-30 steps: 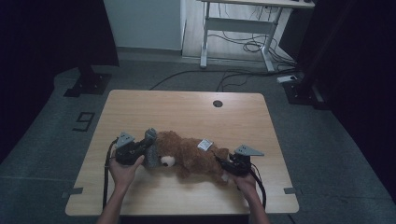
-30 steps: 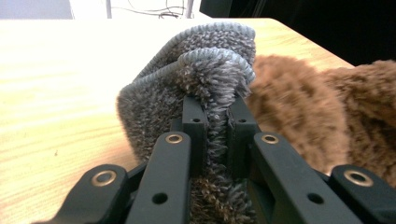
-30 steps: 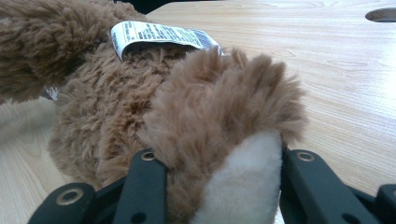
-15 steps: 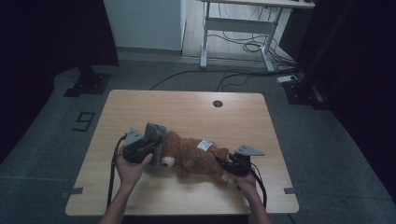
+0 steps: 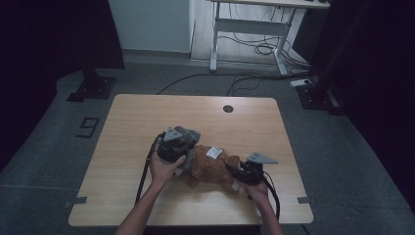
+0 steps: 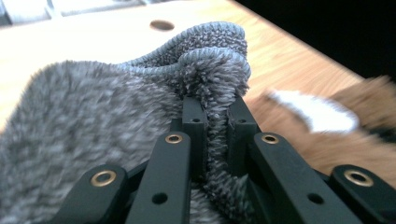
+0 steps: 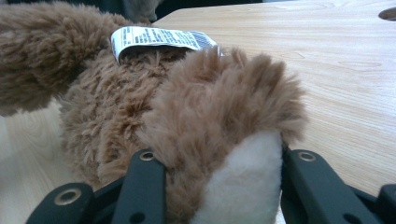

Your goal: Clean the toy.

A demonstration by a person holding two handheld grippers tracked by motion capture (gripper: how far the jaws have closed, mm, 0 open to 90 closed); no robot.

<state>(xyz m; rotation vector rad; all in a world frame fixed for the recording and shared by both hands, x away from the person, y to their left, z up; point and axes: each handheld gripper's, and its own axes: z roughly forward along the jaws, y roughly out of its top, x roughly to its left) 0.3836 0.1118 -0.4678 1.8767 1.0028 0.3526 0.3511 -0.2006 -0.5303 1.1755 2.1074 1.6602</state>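
A brown plush toy [image 5: 215, 169] lies on the wooden table [image 5: 195, 112], with a white label [image 5: 214, 152] on its back. My left gripper [image 5: 185, 139] is shut on a fold of grey fuzzy cloth [image 5: 188, 133] and holds it over the toy's left end. In the left gripper view the cloth [image 6: 116, 107] is pinched between the jaws of that gripper [image 6: 215, 109], and the toy [image 6: 364, 135] lies blurred at the right. My right gripper [image 5: 237, 177] is shut on the toy's right end. In the right gripper view its jaws [image 7: 224, 156] clamp a brown and cream paw [image 7: 233, 135].
A round cable hole [image 5: 228, 108] sits near the table's far edge. Beyond the table stand a white desk frame [image 5: 244, 29] and floor cables [image 5: 254, 49]. A "9" mark [image 5: 88, 127] lies on the floor at left. Black stand bases [image 5: 93, 88] flank the table.
My left gripper has carried the grey cloth to the right and a little up, onto the toy's left end. The right gripper and the toy's right end have stayed put.
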